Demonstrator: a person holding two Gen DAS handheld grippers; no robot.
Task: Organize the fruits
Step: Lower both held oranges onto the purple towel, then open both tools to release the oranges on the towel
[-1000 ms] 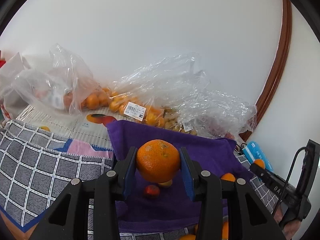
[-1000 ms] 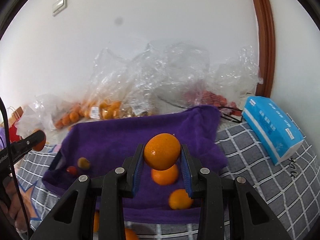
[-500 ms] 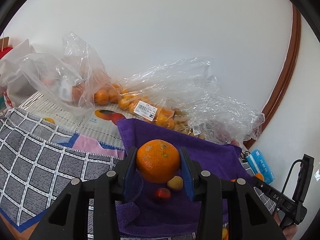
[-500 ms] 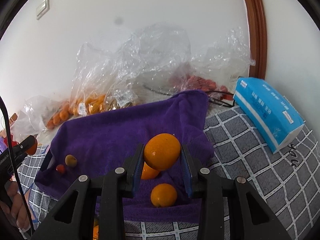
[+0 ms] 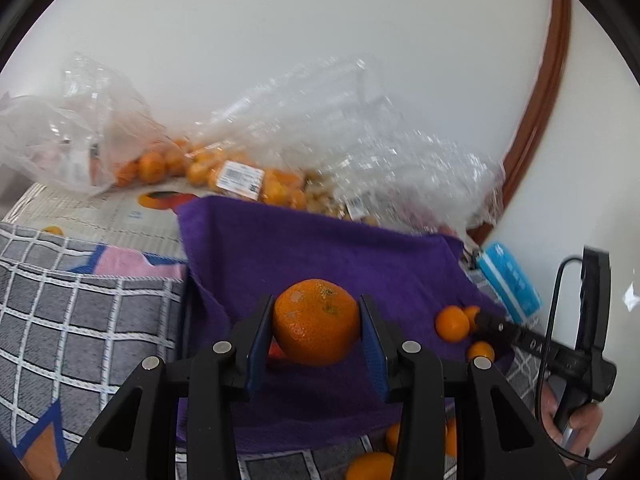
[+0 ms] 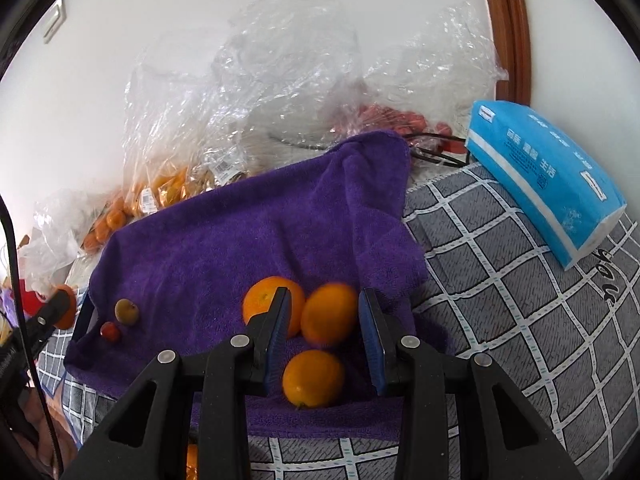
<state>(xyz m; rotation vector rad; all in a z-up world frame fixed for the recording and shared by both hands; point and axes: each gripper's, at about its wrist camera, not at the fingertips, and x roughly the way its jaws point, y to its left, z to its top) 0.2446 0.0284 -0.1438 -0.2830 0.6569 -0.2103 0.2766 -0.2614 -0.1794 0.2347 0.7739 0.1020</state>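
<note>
Several bagged oranges [image 5: 152, 166]; left fingers [image 5: 256, 336] pinch orange [image 5: 316, 322], right fingers [image 6: 372, 340] parted.

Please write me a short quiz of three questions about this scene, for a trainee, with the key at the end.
1. True or false: the left claw is shut on an orange.
2. In the right wrist view, how many oranges show against the purple towel around the right claw? A two, B three, C five.
3. Which colour is the tissue pack to the right of the towel?

Key: 1 true; 2 B; 3 blue.
</note>
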